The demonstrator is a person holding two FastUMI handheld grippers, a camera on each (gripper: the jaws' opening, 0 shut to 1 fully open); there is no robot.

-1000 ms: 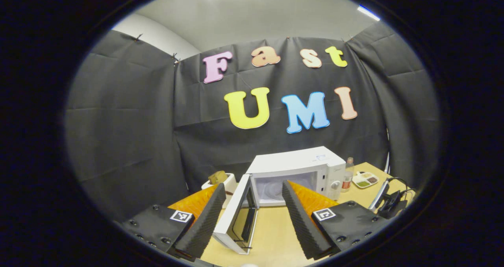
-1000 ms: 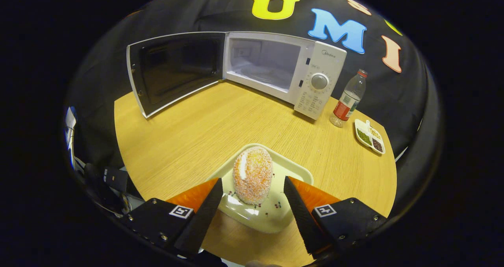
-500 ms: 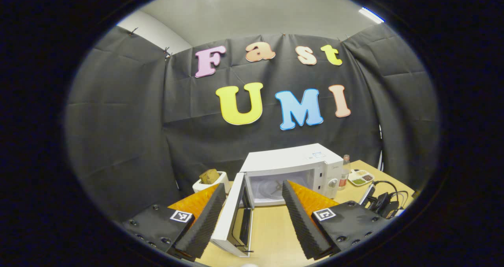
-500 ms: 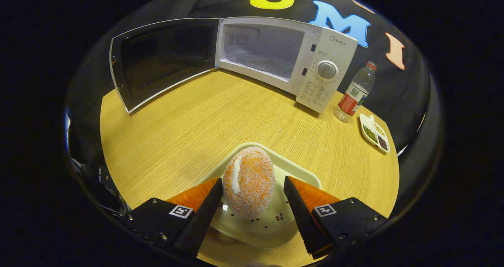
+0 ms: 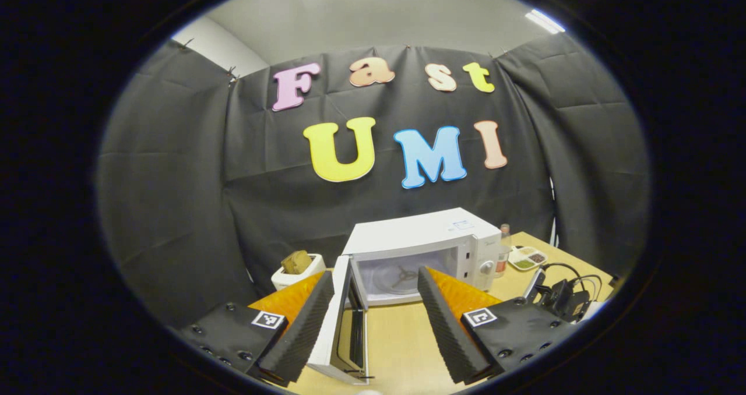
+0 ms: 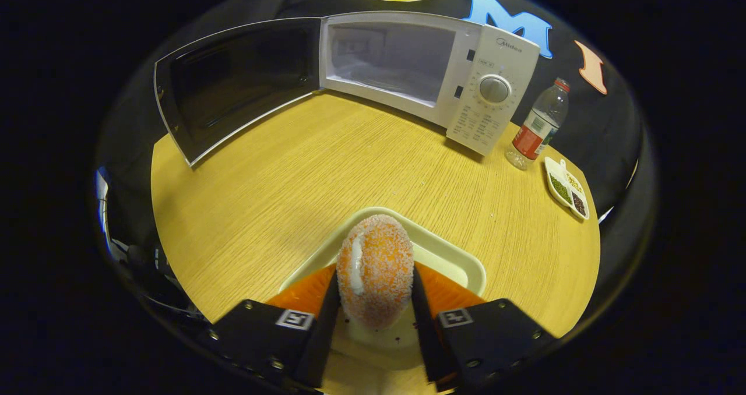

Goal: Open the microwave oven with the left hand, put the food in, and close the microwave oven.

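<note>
The white microwave [image 6: 466, 74] stands at the back of the round wooden table [image 6: 280, 179], its door [image 6: 233, 83] swung wide open to the left and its cavity bare. In the right gripper view an orange sugared bun [image 6: 375, 270] rests over a pale tray [image 6: 460, 261] at the near edge, and my right gripper [image 6: 373, 287] is shut on it, one finger on each side. In the left gripper view my left gripper [image 5: 373, 302] stands open and empty, well back from the microwave [image 5: 419, 249], with the door's edge [image 5: 344, 325] between its fingers.
A water bottle [image 6: 539, 124] and a small divided dish [image 6: 568, 188] sit right of the microwave. In the left gripper view a white box holding a brown lump [image 5: 294, 267] stands left of the microwave, and black cables and a device [image 5: 559, 293] lie at the right table edge.
My right gripper has closed its fingers onto the bun, which was between open fingers before. My left gripper has drawn back from the open door.
</note>
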